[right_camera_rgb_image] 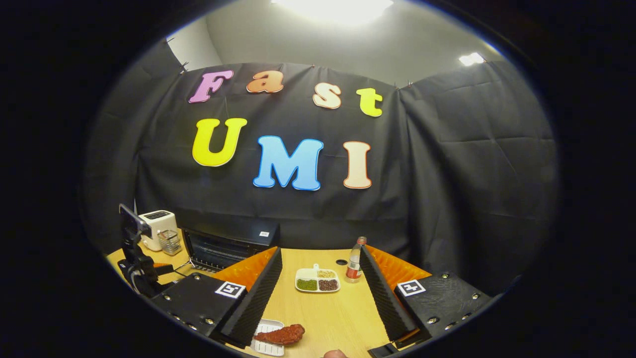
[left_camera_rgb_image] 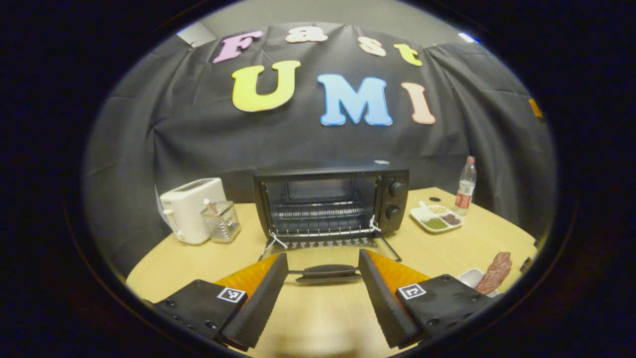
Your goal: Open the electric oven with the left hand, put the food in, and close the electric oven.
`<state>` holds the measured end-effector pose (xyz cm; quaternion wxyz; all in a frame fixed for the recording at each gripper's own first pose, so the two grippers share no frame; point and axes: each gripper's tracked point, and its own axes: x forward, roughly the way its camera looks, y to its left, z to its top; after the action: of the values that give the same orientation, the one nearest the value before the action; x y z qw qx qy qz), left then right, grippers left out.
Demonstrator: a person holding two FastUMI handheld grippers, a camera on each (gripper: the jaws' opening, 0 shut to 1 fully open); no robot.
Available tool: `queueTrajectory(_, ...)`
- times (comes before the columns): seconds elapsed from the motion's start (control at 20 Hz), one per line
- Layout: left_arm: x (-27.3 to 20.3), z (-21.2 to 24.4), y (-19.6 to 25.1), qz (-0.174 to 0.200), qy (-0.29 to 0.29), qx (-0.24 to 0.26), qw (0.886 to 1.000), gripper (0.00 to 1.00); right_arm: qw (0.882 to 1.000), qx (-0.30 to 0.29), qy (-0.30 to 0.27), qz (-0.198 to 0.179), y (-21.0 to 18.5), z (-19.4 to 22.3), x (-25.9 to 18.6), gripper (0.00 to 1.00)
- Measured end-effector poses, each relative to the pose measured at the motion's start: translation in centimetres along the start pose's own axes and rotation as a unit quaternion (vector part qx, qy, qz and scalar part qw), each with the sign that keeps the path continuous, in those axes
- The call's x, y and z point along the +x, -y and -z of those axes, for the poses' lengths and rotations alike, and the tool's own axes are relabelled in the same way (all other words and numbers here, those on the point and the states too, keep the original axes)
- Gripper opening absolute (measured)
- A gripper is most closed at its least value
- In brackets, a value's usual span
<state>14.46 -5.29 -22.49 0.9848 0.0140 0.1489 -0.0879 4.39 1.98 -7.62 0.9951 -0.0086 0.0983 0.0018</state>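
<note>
Bottle (left_camera_rgb_image: 466,188) label unreadable; oven (left_camera_rgb_image: 332,206) open.

Left gripper (left_camera_rgb_image: 323,263) and right gripper (right_camera_rgb_image: 320,258) both spread wide, level.

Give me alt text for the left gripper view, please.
The electric oven stands open on the wooden table, its door handle between the left gripper's spread fingers. A white toaster sits left of it; a divided dish and a bottle sit right.
</note>
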Motion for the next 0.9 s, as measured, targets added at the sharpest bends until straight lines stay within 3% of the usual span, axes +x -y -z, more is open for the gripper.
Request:
queueTrajectory(0.1, -2.5, -3.1, -0.8, -0.010, 0.028, -0.014, 0.999, 0.95, 1.000, 0.015, -0.022, -0.016, 0.0, 1.7, 0.4, 0.95)
queueTrajectory(0.2, -5.0, -6.0, -1.9, -0.025, 0.055, -0.022, 0.998, 0.95, 0.998, 0.030, -0.046, -0.028, 0.1, 3.4, 0.8, 0.95)
queueTrajectory(0.25, -6.2, -7.4, -2.5, -0.033, 0.067, -0.025, 0.997, 1.00, 0.997, 0.038, -0.057, -0.033, 0.2, 4.2, 1.0, 0.95)
queueTrajectory(0.35, -8.5, -9.8, -3.4, -0.047, 0.089, -0.030, 0.994, 0.91, 0.995, 0.056, -0.073, -0.045, 0.2, 5.7, 1.3, 0.95)
queueTrajectory(0.4, -9.6, -10.7, -3.6, -0.053, 0.098, -0.029, 0.993, 0.99, 0.993, 0.064, -0.083, -0.050, 0.3, 6.8, 1.5, 0.95)
queueTrajectory(0.55, -12.9, -14.5, -4.3, -0.063, 0.133, -0.033, 0.989, 0.99, 0.987, 0.083, -0.121, -0.060, 0.6, 10.4, 1.9, 0.96)
queueTrajectory(0.6, -13.9, -15.2, -4.4, -0.068, 0.143, -0.034, 0.987, 0.95, 0.985, 0.087, -0.132, -0.063, 0.7, 11.6, 2.0, 0.96)
queueTrajectory(0.65, -14.7, -16.0, -4.6, -0.072, 0.151, -0.032, 0.985, 1.00, 0.983, 0.093, -0.147, -0.066, 0.6, 13.0, 2.1, 0.97)
queueTrajectory(0.7, -15.6, -16.6, -4.8, -0.078, 0.159, -0.028, 0.984, 0.95, 0.979, 0.101, -0.162, -0.070, 0.6, 14.2, 2.3, 0.97)
queueTrajectory(0.85, -17.7, -17.1, -5.4, -0.091, 0.168, -0.014, 0.982, 0.95, 0.966, 0.132, -0.207, -0.083, 0.2, 17.7, 2.3, 0.96)
queueTrajectory(0.9, -18.3, -16.9, -5.6, -0.097, 0.166, -0.012, 0.981, 0.99, 0.960, 0.148, -0.219, -0.087, -0.1, 18.6, 2.2, 0.96)
